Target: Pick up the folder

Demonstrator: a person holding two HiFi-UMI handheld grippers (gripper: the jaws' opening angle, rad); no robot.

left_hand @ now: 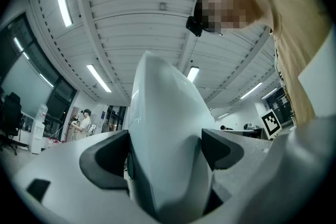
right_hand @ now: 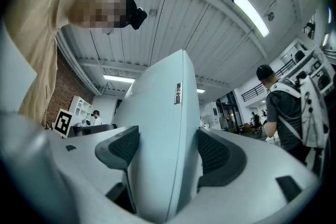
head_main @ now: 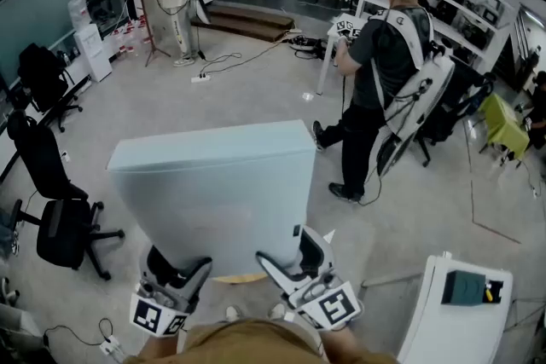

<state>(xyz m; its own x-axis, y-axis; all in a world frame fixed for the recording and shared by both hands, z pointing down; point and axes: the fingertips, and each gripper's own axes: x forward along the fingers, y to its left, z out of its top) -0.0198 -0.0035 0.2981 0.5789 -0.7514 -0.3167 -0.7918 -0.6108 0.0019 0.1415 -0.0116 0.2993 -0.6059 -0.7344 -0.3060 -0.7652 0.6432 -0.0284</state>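
The left tool [head_main: 181, 262] pinches the pale blue folder [head_main: 217, 200] at the left end of its near edge. Its jaws are pressed onto both faces, and the cover bulges between them in the left gripper view. The folder rests on no surface: it stands up from the tools in front of the person, over the floor. At the right end of that same edge the right tool [head_main: 290, 256] is clamped on it, pads flat against the covers. As I judge it, a good lift needs equal squeeze from both tools and a level rise together, so the wide folder neither twists nor slips. A white desk [head_main: 444, 320] lies right of the folder.
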